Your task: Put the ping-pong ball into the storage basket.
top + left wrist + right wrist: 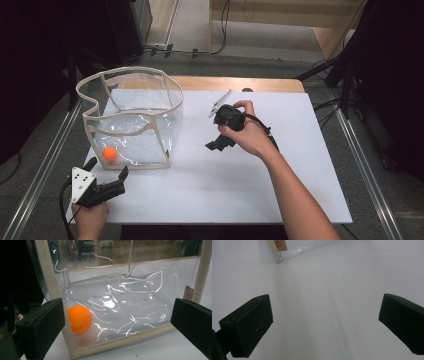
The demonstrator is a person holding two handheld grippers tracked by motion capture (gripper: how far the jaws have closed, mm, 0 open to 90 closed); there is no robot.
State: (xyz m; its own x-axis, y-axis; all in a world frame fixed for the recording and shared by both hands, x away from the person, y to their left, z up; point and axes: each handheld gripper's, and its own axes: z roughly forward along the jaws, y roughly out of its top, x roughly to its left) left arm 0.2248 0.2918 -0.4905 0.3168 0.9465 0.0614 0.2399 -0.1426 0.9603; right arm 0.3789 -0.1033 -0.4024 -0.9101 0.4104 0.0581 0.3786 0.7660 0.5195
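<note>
So there's one clear plastic bag (131, 117) with cream trim standing open near the far left corner of the white table (280, 190), and exactly one orange ball (109, 153) inside it, sitting on the bag's floor in its near left corner, right against the front wall. Two grippers, one per hand. The left gripper (106, 170) is down at the table's near left corner, hand coming up from the bottom edge, grey three-cornered plate on top, pointed at the bag's front. In the left gripper view its jaws are spread wide with nothing between them, just framing the bag's front wall, and the ball (79, 319) shows through the plastic beside one jaw; not touching the bag as far as I can tell. The right gripper (216, 145) is around the middle of the table, hand wrapped over it, forearm angled in from the near right, nose tipped down toward the surface. Its jaws are wide apart too, empty, over bare table (324, 302).
</note>
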